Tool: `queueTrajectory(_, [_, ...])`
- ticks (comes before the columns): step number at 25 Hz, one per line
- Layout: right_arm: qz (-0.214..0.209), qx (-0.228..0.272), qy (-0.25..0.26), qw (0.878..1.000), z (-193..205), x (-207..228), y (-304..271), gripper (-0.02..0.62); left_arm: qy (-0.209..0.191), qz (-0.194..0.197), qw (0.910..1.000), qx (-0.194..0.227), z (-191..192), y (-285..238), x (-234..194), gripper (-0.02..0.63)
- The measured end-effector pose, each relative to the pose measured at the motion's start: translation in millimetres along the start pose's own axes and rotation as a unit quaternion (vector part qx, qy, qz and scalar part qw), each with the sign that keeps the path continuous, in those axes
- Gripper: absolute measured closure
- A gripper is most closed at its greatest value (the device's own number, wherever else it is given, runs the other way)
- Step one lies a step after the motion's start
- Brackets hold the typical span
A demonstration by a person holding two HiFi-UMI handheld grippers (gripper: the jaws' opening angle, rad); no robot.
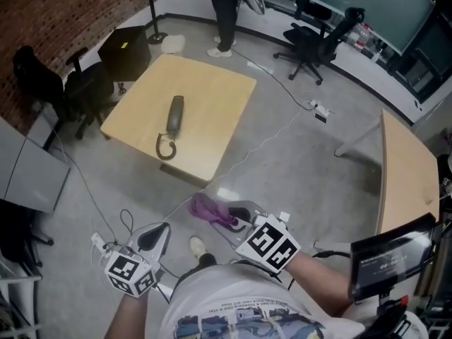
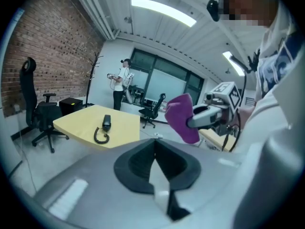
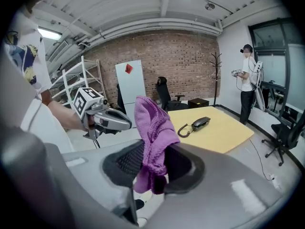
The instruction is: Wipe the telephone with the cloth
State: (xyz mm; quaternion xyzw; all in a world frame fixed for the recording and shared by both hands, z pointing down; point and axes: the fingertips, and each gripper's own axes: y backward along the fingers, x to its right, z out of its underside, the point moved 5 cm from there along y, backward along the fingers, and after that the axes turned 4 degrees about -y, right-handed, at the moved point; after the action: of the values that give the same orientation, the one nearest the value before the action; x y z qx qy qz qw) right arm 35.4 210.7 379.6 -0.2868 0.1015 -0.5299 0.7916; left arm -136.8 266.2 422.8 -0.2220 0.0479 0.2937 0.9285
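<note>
A dark grey telephone handset (image 1: pixel 174 114) with a coiled cord lies on a yellow table (image 1: pixel 212 97) some way ahead; it also shows in the left gripper view as the handset (image 2: pixel 106 122) and in the right gripper view as the handset (image 3: pixel 201 123). My right gripper (image 1: pixel 233 221) is shut on a purple cloth (image 1: pixel 207 208), which hangs from its jaws as the cloth (image 3: pixel 153 137) and shows from the side as the cloth (image 2: pixel 182 117). My left gripper (image 1: pixel 157 233) is shut with nothing in it, held low at the left. Both are well short of the table.
A person (image 1: pixel 224 6) stands beyond the table's far side. Black office chairs (image 1: pixel 311 44) stand at the back right and a chair (image 1: pixel 49 83) at the left by a brick wall. A cable (image 1: pixel 275 129) runs over the grey floor. A second yellow desk (image 1: pixel 406 168) stands at the right.
</note>
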Motion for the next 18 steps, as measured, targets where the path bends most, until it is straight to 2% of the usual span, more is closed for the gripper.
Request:
queueTrajectory(6, [-0.01,0.01,0.007,1.0,32.3,-25.3,55.5,0.482,0.017,0.013,0.9994,0.026,-9.4,5.2,77.7,0.601])
queueTrajectory(10, [-0.019,0.019,0.01,1.0,57.8,-43.4,80.6,0.482,0.021,0.016,0.9994,0.021,-2.5,10.7,122.0,0.601])
queueTrajectory(14, [-0.027,0.029,0.012,0.999,72.5,-54.1,92.0,0.482,0.029,0.023,0.9992,0.016,3.9,19.6,150.2,0.601])
queueTrajectory(18, [-0.03,0.036,0.011,0.999,83.4,-59.2,98.2,0.482,0.021,0.026,0.9994,0.003,13.9,21.9,163.6,0.601])
